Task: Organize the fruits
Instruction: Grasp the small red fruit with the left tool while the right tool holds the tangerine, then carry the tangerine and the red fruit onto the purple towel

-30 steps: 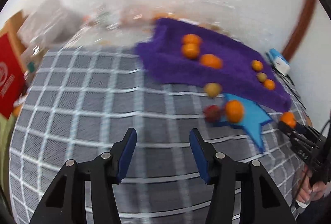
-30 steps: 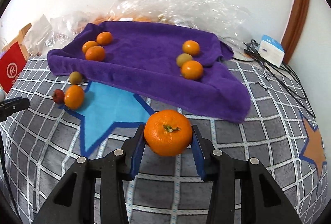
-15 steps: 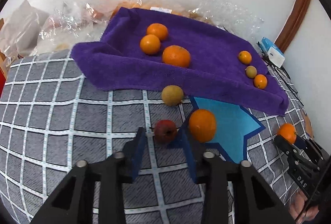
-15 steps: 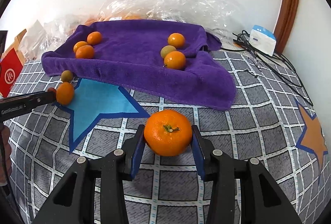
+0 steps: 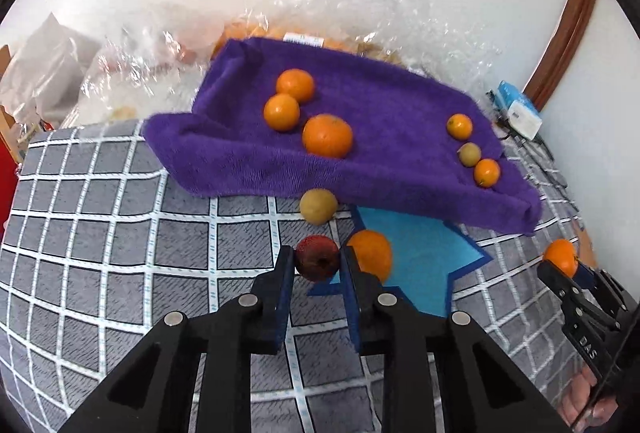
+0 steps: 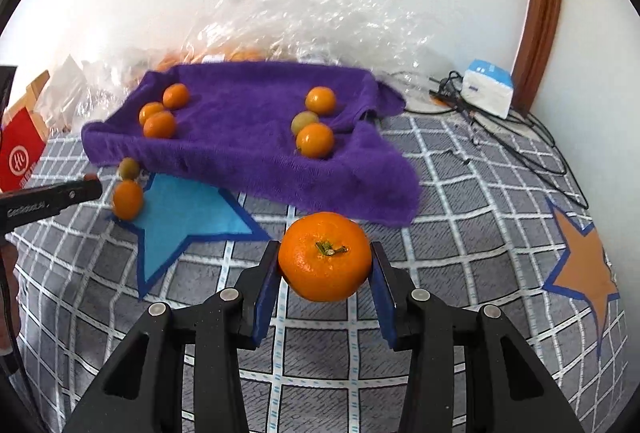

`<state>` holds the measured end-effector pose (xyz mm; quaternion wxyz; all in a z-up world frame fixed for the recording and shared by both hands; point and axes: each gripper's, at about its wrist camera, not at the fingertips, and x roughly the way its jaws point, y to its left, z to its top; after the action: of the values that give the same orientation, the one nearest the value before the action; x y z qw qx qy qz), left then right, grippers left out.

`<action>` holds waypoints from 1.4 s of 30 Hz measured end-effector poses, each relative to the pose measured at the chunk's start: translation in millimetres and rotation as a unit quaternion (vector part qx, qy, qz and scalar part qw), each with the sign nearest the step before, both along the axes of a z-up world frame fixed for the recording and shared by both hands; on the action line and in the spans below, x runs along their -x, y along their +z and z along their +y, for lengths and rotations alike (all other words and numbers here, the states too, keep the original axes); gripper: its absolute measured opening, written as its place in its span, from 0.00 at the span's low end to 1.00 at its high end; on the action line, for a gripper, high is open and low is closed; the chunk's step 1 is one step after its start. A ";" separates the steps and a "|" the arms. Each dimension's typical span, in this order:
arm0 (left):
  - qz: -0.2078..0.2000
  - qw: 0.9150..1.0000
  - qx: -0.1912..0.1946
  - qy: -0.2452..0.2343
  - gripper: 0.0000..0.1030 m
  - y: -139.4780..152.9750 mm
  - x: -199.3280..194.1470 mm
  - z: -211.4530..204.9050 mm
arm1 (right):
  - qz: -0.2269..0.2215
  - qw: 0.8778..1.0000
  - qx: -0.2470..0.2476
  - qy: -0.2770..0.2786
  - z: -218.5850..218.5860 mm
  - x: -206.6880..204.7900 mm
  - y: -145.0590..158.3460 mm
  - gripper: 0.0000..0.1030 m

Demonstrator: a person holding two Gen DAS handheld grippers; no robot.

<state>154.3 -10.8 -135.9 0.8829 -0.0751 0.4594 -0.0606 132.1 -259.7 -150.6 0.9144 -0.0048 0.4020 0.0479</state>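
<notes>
My left gripper [image 5: 317, 260] is shut on a small dark red fruit [image 5: 317, 257] on the checked cloth. An orange [image 5: 372, 255] lies just right of it on a blue star, and a yellow-green fruit [image 5: 318, 206] lies beyond, at the edge of the purple towel [image 5: 384, 149]. The towel holds three oranges [image 5: 327, 135] at its left and two small oranges with a greenish fruit [image 5: 469, 153] at its right. My right gripper [image 6: 325, 257] is shut on a large orange [image 6: 325, 256], held in front of the towel [image 6: 248, 145].
Crinkled clear plastic bags [image 6: 304, 21] with more fruit lie behind the towel. A red box [image 6: 18, 161] stands at the left, a white-blue box [image 6: 488, 91] with black cables [image 6: 520, 145] at the right. The grey checked cloth [image 6: 460, 193] has an orange star [image 6: 580, 269].
My left gripper moved forward to the red fruit and closed on it. My right gripper kept hold of the large orange and shifted slightly to the right.
</notes>
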 end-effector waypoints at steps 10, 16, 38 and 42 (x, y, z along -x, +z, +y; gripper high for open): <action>-0.037 0.999 0.022 0.026 0.21 49.3 18.6 24.3 | -0.029 0.999 -0.016 -0.001 -1.0 -1.5 37.0 0.41; -0.047 0.998 0.032 0.037 0.21 67.5 18.3 34.6 | -0.039 0.999 -0.029 0.001 -2.4 -9.3 53.1 0.41; -0.046 0.997 0.039 0.052 0.21 70.8 -46.7 54.0 | -0.043 0.998 -0.044 0.010 3.9 -93.2 67.1 0.41; -0.042 0.997 0.040 0.056 0.21 65.9 -58.8 61.6 | -0.033 0.998 -0.040 0.025 14.1 -116.1 56.8 0.41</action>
<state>213.1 50.8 -70.0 0.8997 -0.1335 0.4143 -0.0326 248.1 -245.6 -93.8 0.9252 0.0204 0.3689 0.0868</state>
